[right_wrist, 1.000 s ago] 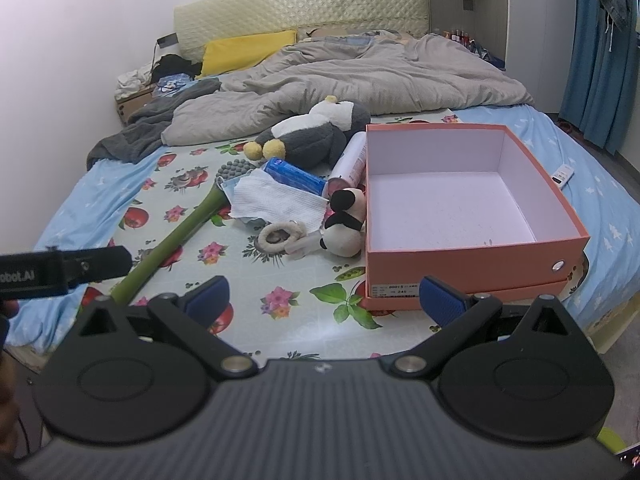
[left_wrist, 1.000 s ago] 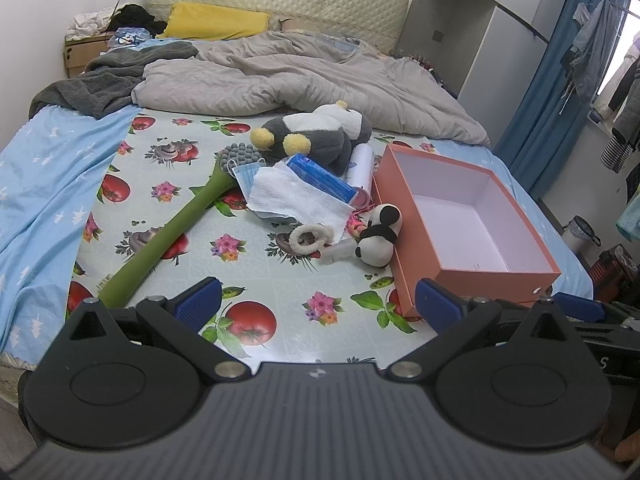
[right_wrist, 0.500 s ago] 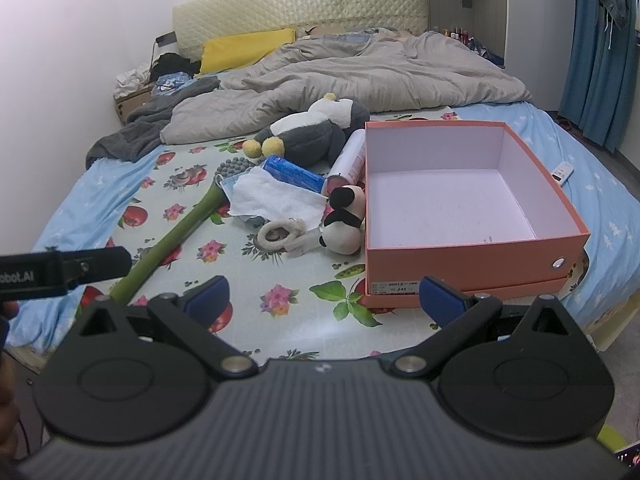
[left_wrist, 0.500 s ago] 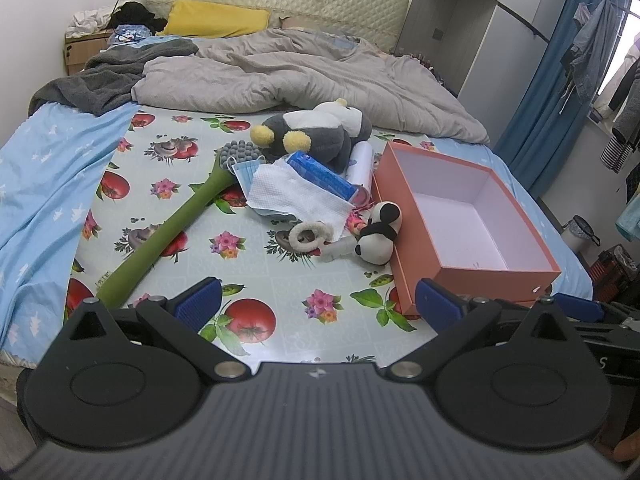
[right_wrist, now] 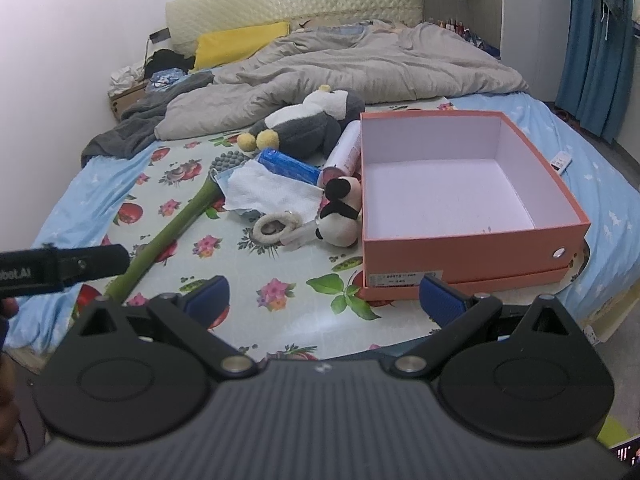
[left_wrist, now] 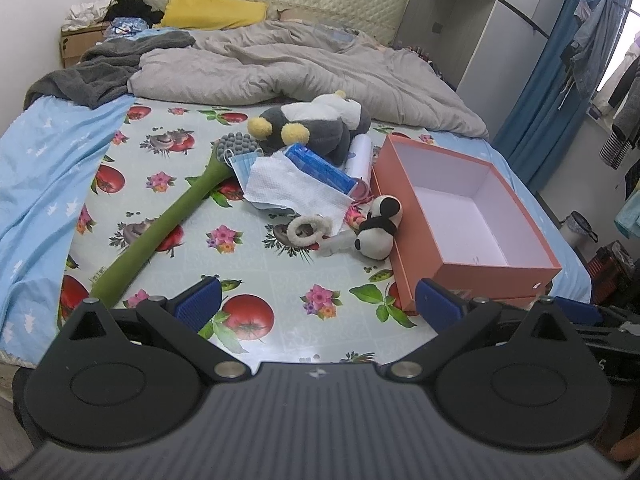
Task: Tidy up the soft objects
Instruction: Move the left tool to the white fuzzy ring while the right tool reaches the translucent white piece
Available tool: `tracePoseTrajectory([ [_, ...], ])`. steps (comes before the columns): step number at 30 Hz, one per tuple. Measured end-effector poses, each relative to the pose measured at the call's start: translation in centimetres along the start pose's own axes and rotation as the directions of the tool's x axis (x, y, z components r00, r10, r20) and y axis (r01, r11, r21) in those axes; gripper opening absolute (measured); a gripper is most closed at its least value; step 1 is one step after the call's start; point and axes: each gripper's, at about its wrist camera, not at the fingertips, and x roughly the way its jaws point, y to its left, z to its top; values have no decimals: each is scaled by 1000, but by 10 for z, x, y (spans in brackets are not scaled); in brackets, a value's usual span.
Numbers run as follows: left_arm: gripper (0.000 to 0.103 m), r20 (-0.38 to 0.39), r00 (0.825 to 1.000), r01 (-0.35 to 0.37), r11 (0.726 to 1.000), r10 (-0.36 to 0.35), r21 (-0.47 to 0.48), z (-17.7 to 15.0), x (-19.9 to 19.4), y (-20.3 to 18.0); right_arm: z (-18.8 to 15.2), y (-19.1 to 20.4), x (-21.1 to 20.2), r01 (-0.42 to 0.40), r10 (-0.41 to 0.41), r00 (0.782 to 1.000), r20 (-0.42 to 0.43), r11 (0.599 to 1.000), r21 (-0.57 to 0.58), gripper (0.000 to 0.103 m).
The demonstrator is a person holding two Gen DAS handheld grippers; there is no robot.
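Plush toys — a small panda (right_wrist: pixel 340 216) touching the orange box (right_wrist: pixel 472 248) and a big penguin (right_wrist: pixel 308 128) behind — lie on the bed's patterned cloth (left_wrist: pixel 280 320); the box is empty, so nothing is sorted yet. Both the left tongs (left_wrist: pixel 318 300) and the right tongs (right_wrist: pixel 324 298) gape wide, holding nothing. The box label's print is too small to read — "bot.AI" shows on the left tool.

The black bar (right_wrist: pixel 60 270) at nine o'clock in the right view reads "botAI" (cut off at the edge). The box label (right_wrist: pixel 404 279) shows "245"; the rest is blurred.
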Motion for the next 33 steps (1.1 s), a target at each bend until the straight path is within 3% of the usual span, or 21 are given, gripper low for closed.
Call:
tracePoseTrajectory([
  [6, 103, -32, 999, 27, 1000, -27, -12, 12, 14, 12, -2, 5, 11, 2, -2, 1000, -17, 1000, 22, 103],
  [10, 103, -47, 998, 39, 999, -40, -12, 19, 28, 15, 1, 5, 23, -26, 27, 999, -22, 999, 39, 95],
  [12, 103, -54, 998, 42, 999, -42, -15, 23, 36, 17, 2, 7, 29, -37, 38, 999, -22, 999, 36, 86],
  [14, 102, -55, 997, 48, 999, -49, -12, 26, 44, 18, 2, 12, 38, -38, 39, 999, -29, 999, 28, 69],
  [17, 97, -51, 996, 73, 997, -73, 1, 32, 56, 19, 3, 18, 49, -29, 29, 999, -22, 1000, 13, 63],
  [26, 79, -79, 994, 74, 997, -73, 10, 54, 104, 27, 14, 31, 95, -8, 8, 1000, -11, 1000, -13, 63],
  [33, 78, -127, 988, 83, 997, -83, -6, 67, 150, 45, 19, 37, 135, -10, 10, 999, -44, 1000, -18, 63],
])
